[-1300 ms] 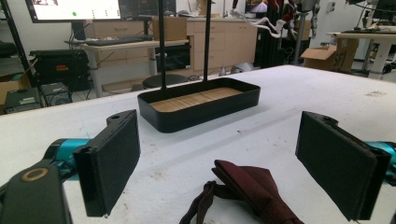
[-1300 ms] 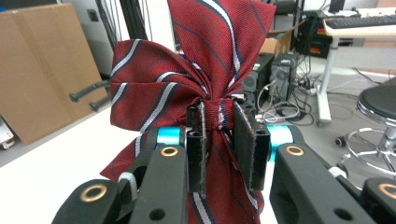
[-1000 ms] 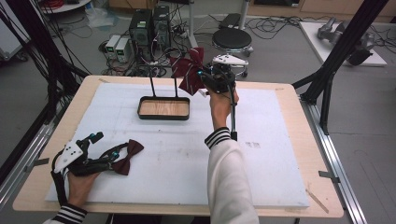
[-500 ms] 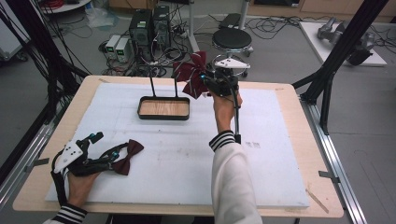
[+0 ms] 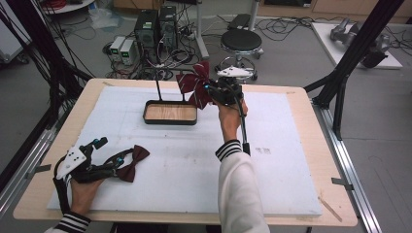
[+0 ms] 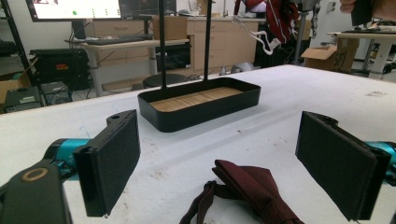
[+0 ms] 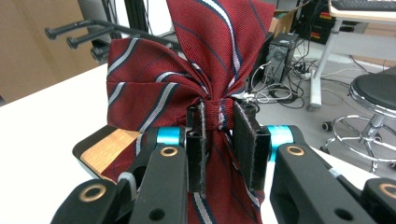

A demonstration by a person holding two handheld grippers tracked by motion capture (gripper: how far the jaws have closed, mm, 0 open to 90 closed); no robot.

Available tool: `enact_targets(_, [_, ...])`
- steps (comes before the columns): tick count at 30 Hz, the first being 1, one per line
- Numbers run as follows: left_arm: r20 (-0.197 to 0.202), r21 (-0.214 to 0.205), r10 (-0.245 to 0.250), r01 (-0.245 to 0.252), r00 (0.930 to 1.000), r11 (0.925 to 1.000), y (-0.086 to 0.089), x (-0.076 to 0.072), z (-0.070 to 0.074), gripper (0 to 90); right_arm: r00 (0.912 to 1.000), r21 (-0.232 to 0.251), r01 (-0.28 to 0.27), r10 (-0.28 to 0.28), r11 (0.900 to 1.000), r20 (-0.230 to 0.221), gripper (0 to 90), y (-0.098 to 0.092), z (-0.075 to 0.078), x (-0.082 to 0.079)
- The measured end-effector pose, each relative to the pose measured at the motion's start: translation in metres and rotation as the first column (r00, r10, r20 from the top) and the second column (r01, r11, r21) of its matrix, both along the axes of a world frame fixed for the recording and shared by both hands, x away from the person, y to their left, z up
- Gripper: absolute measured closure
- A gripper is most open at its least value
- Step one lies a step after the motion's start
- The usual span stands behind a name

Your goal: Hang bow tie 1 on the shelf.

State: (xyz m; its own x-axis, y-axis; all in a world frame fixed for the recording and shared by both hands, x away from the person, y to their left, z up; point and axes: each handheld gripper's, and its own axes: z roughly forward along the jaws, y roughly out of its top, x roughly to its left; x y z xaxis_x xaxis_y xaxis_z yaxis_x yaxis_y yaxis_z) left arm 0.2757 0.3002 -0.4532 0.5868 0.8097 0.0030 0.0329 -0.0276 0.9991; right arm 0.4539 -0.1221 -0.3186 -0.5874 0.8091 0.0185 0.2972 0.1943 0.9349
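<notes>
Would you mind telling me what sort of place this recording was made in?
Most likely a robotics lab or workshop: desktop computers sit among loose cables on the floor, black frame struts flank the table, and desks with a monitor line the far wall.

No legible text, label, brand or number in any view. Cardboard box (image 6: 327, 55) in the left gripper view carries dark printing, too blurred to read. Monitor (image 6: 74, 8) at upper left shows screen content, unreadable at this size.
</notes>
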Motion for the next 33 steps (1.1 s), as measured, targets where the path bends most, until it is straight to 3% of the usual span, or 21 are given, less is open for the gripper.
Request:
enact_targets(13, [-0.005, -0.007, 0.001, -0.001, 1.0, 1.0, 0.001, 0.0, 0.0, 14.3, 0.9999, -0.007, 0.004, -0.004, 1.0, -0.014, 74.8, 0.003, -0.02, 0.006])
enact_targets(28, [-0.005, -0.007, -0.001, 0.001, 1.0, 1.0, 0.001, 0.0, 0.0, 14.3, 0.9997, -0.014, 0.004, -0.005, 0.9999, -0.024, 73.5, 0.004, -0.024, 0.008])
enact_targets(33, [-0.006, -0.007, -0.002, 0.002, 1.0, 1.0, 0.001, 0.0, 0.0, 14.3, 0.9993, -0.039, 0.004, -0.005, 0.9992, -0.037, 71.5, 0.006, -0.027, 0.01])
